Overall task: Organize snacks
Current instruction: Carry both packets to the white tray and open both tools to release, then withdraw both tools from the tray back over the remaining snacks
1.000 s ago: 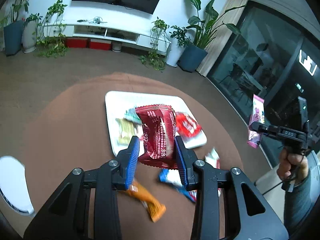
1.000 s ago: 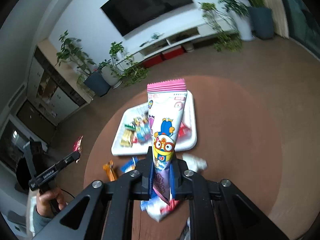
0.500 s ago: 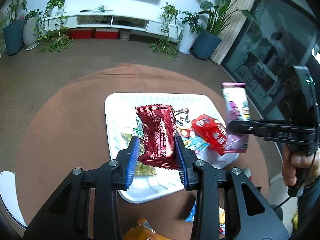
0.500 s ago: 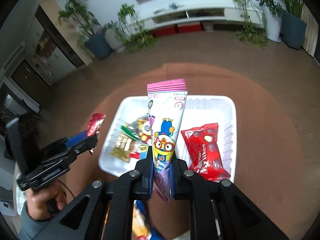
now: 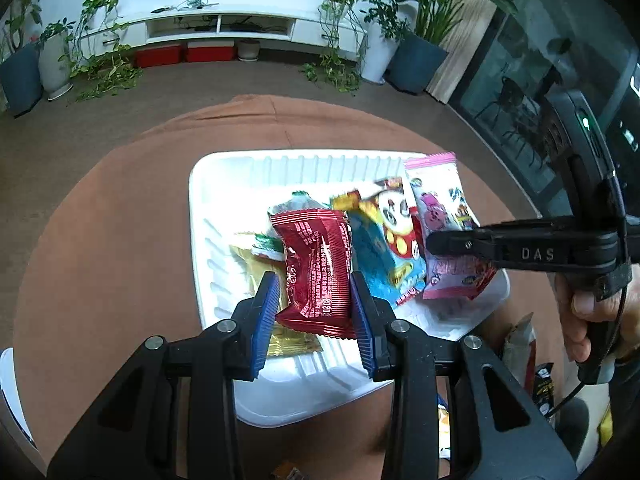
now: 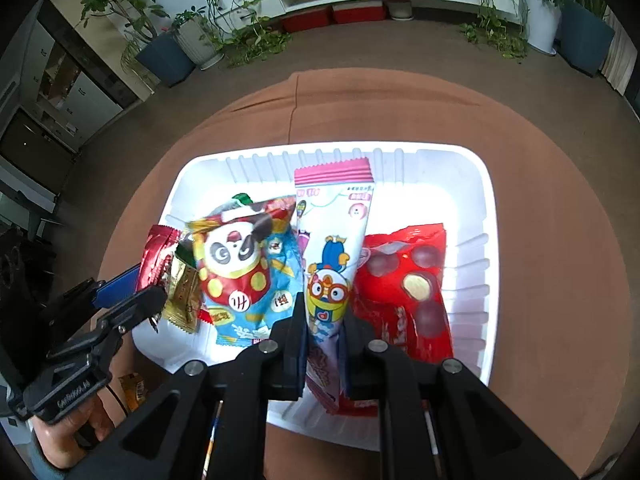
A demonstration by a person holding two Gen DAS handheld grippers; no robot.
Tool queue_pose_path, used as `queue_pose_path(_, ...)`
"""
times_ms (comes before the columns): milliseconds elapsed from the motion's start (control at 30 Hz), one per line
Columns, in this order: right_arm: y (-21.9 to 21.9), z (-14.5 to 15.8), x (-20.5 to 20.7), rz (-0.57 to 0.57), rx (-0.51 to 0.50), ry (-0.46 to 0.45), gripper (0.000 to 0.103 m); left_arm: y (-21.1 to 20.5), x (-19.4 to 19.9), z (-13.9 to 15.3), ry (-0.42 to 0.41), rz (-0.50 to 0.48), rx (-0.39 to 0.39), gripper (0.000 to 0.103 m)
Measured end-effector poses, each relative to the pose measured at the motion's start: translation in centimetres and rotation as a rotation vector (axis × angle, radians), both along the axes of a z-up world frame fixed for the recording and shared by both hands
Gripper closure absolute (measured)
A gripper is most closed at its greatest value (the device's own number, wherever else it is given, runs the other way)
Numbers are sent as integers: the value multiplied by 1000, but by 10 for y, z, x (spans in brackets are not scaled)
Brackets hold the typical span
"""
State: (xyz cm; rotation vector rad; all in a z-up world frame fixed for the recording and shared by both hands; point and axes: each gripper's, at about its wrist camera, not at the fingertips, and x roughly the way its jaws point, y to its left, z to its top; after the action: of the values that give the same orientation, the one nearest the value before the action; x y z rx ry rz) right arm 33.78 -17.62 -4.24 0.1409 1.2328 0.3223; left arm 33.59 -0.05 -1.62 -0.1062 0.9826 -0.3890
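My left gripper (image 5: pixel 314 312) is shut on a dark red snack packet (image 5: pixel 316 268) and holds it over the white tray (image 5: pixel 248 164). My right gripper (image 6: pixel 322 332) is shut on a pink and white cartoon snack stick (image 6: pixel 332 248), also over the tray (image 6: pixel 472 168). In the tray lie a blue panda bag (image 6: pixel 244 268), a red chocolate bag (image 6: pixel 408 284) and a gold packet (image 6: pixel 182 292). The right gripper with the pink stick (image 5: pixel 440 208) shows at the right of the left wrist view; the left gripper (image 6: pixel 146 292) shows at the left of the right wrist view.
The tray sits on a round brown table (image 5: pixel 100 240). Loose snacks lie on the table near its front edge, at lower right (image 5: pixel 520 344) in the left wrist view and an orange one (image 6: pixel 134 390) beside the tray. A white object (image 5: pixel 8 380) is at far left.
Both grippers have moved forward and down over the tray, each still holding its snack. The loose snacks on the table have slid toward the bottom of the views.
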Motion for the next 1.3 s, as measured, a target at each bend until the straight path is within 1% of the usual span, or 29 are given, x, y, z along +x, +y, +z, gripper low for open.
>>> queue_pose_path(100, -1, -2, 0, -11, 6, -2, 88, -4, 4, -11, 13, 0, 14, 69)
queue_pose_path(167, -2, -2, 0, -20, 11, -2, 84, -6, 5, -17, 22, 8, 16, 69)
queue_pose_path(200, -3, -3, 0, -23, 13, -1, 84, -7, 8, -20, 27, 9, 16, 69)
queue_pose_path(367, -3, -3, -3, -24, 16, -14, 82, -10, 10, -24, 33, 14, 26, 68)
queue_pose_path(400, -4, -2, -3, -25, 17, -14, 81, -11, 11, -24, 32, 14, 26, 64)
queue_pose_path(433, -4, -2, -4, -26, 18, -16, 77, -12, 11, -24, 31, 17, 27, 59)
queue_pose_path(467, -5, -1, -5, -27, 17, -18, 73, -13, 11, -24, 29, 20, 29, 56)
queue_pose_path(500, -5, 1, -7, -27, 13, -22, 71, -14, 10, -23, 26, 24, 30, 51)
queue_pose_path(533, -5, 2, -8, -28, 5, -29, 69, -14, 11, -23, 23, 30, 28, 50)
queue_pose_path(600, -7, 6, -10, -30, 5, -41, 69, -7, 8, -18, 17, 39, 23, 49)
queue_pose_path(667, -9, 11, -13, -35, 10, -50, 66, -5, 5, -12, 5, 46, 17, 48)
queue_pose_path(700, -10, 14, -14, -38, 14, -55, 64, -2, 0, -7, -2, 49, 16, 43)
queue_pose_path(733, -11, 17, -16, -42, 21, -61, 59, -1, -2, -3, -13, 54, 15, 36)
queue_pose_path(767, -14, 21, -19, -51, 31, -68, 51, 4, -9, 4, -22, 58, 13, 33)
queue_pose_path(800, -16, 25, -22, -61, 43, -74, 47, 6, -12, 8, -30, 64, 11, 29)
queue_pose_path(867, -23, 36, -30, -87, 82, -94, 33, 11, -26, 19, -50, 78, 5, 23)
queue_pose_path(900, -27, 41, -34, -98, 102, -103, 30, 14, -32, 24, -60, 85, 3, 16)
queue_pose_path(933, -31, 47, -40, -108, 124, -115, 25, 16, -39, 27, -69, 91, 0, 11)
queue_pose_path(967, -35, 54, -48, -116, 148, -130, 21, 19, -46, 30, -76, 97, -4, 10)
queue_pose_path(1033, -41, 66, -63, -123, 182, -159, 18, 24, -62, 37, -92, 109, -14, 4)
queue_pose_path(1100, -47, 77, -81, -127, 213, -192, 15, 29, -81, 42, -103, 122, -22, 1)
queue_pose_path(1167, -53, 87, -101, -133, 234, -225, 12, 34, -100, 46, -107, 126, -32, 1)
queue_pose_path(1300, -59, 95, -139, -135, 249, -264, 11, 40, -138, 43, -93, 148, -49, 1)
